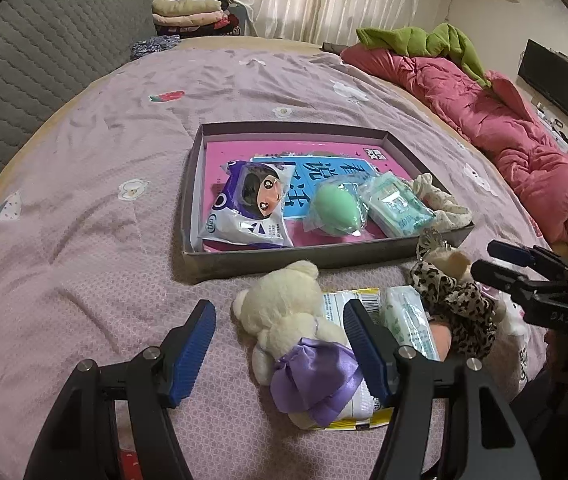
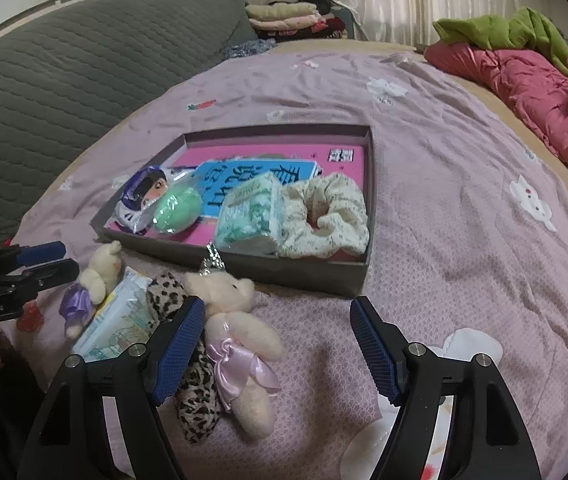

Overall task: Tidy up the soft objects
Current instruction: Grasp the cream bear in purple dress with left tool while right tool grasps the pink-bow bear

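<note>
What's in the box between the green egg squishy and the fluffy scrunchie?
A pack of tissues sits between the green egg squishy and the cream scrunchie; the right wrist view shows it best.

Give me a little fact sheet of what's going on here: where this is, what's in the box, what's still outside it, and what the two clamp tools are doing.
Place: lilac bedspread on a bed
Container: shallow grey cardboard box
In box: cartoon-face packet, green egg-shaped sponge, mint tissue pack, cream floral scrunchie
Outside box: cream teddy in purple dress, pink-dressed teddy, leopard-print scrunchie, green-white tissue pack
Left gripper: open, straddling purple-dressed teddy
Right gripper: open, over pink-dressed teddy
</note>
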The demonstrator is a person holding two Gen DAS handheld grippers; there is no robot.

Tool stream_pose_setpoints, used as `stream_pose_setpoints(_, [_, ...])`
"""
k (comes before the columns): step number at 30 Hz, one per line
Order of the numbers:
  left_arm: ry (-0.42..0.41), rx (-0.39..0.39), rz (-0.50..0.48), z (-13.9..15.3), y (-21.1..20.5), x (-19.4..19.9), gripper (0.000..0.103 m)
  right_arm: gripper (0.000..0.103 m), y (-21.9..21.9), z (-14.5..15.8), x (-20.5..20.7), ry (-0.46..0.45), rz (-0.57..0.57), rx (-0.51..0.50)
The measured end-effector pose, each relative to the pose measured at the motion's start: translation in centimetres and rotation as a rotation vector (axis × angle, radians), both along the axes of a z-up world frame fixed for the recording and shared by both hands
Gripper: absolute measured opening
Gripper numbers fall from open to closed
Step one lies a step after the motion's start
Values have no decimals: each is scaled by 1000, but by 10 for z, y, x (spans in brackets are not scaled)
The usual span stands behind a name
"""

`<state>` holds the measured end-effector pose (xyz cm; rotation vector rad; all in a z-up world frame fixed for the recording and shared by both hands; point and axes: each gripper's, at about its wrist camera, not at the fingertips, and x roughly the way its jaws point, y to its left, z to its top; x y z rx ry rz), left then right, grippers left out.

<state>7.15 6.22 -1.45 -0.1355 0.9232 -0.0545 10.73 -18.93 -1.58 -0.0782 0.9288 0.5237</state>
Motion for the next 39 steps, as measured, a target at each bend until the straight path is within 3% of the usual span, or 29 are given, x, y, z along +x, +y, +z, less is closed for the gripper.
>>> stream_pose_setpoints(15, [8, -5, 3, -2, 1, 2, 66, 74, 18, -18, 1, 40, 62, -68])
stream_pose_setpoints(18, [11, -5, 5, -3, 2, 3, 66, 69, 21, -23, 3, 57, 67, -62])
stream_pose_setpoints(23, [23, -5, 12, -7, 5, 6, 66, 48, 21, -23, 6, 76, 74, -27])
stream_pose_setpoints(25, [29, -8, 13, -9, 6, 7, 66, 44, 19, -21, 7, 67, 69, -24])
stream_pose_setpoints(31, [32, -10, 11, -10, 6, 8, 66, 43, -5, -20, 18, 128, -4, 73])
stream_pose_setpoints(39, [56, -11, -2, -17, 2, 12, 66, 43, -3, -23, 18, 156, 25, 77])
